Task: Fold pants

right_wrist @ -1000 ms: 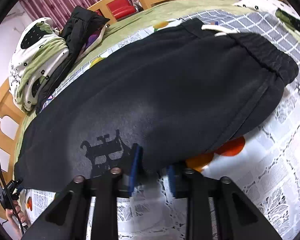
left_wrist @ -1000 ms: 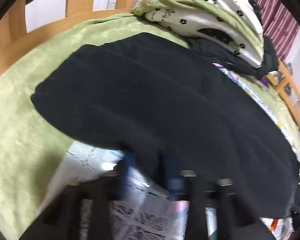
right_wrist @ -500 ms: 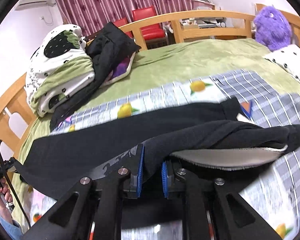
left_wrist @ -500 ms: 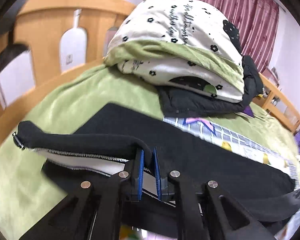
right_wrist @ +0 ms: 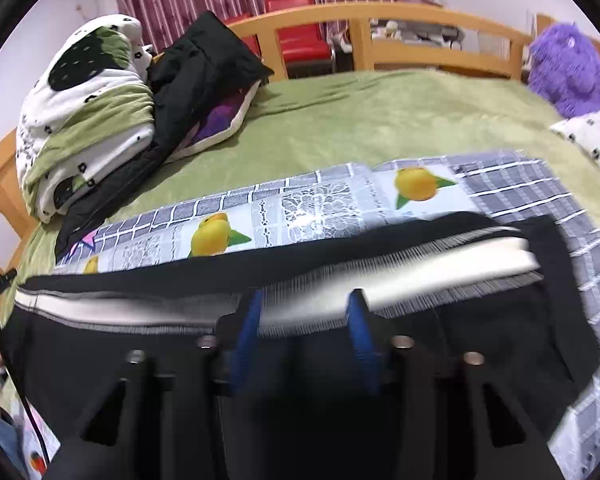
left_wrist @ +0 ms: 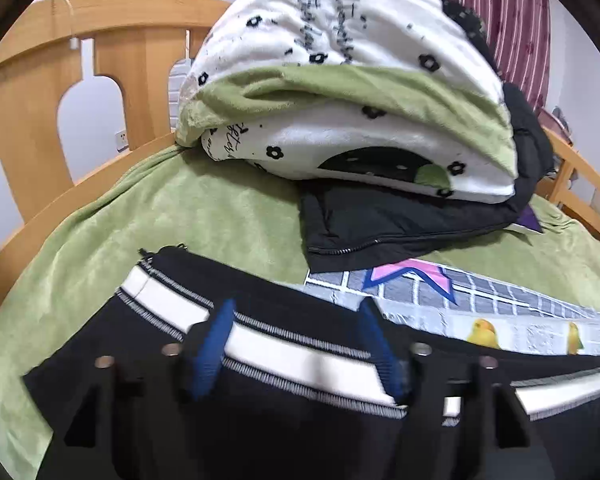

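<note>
Letting go of the folded pants: both tools, left and right, are spreading apart; next, fold crosswise.

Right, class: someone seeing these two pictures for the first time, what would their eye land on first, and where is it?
Probably the black pants folded lengthwise across the foreground, their white lining showing along the turned-over edge. Next the bulky white-and-green blanket stacked on a black jacket at the wooden headboard end. Then the purple plush toy at the far right corner of the green bedspread.
</note>
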Available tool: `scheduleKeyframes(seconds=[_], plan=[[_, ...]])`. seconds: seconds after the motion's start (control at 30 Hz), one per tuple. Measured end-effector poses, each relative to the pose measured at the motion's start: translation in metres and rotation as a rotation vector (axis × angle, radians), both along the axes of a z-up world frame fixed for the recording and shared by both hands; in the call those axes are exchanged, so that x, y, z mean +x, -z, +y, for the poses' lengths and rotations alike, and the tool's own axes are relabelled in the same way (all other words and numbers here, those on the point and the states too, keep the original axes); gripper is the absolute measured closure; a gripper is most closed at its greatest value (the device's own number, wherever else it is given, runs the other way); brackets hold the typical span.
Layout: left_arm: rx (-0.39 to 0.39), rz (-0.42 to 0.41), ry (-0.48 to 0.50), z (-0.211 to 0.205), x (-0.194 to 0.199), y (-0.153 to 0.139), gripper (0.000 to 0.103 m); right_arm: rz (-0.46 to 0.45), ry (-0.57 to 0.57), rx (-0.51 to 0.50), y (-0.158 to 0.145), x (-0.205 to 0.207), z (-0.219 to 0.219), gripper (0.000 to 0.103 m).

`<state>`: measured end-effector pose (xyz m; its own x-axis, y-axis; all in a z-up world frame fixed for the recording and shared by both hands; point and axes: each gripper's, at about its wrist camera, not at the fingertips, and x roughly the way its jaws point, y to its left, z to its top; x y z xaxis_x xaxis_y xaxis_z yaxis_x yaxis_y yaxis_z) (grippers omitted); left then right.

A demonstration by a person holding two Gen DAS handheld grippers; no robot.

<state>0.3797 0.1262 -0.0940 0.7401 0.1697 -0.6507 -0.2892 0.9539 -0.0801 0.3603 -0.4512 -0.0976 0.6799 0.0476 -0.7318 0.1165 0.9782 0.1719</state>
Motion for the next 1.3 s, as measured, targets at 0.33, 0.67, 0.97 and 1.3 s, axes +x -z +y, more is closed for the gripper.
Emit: scheduleKeyframes(seconds=[0.33, 0.67, 0.97, 1.3], plan=[[-0.180, 0.150, 0.059, 0.013, -0.139, 0.038, 0.034, 0.103, 0.035, 0.037, 0.024, -0.141, -0.015, 0.055], [-0.355, 0.143, -0.023, 0.047, -0.155, 0.086, 0.034, 0.083, 0.148, 0.143, 0.077, -0.171, -0.033, 0.054], [-0.313, 0.138, -0.121, 0.055, -0.091, 0.091, 0.035, 0.105, 0.194, 0.212, 0.082, -0.106, -0.055, 0.063], [-0.297, 0.096, -0.030, 0.057, -0.119, 0.036, 0.090, 0.004, 0.197, 0.227, 0.019, -0.140, -0.066, 0.095]])
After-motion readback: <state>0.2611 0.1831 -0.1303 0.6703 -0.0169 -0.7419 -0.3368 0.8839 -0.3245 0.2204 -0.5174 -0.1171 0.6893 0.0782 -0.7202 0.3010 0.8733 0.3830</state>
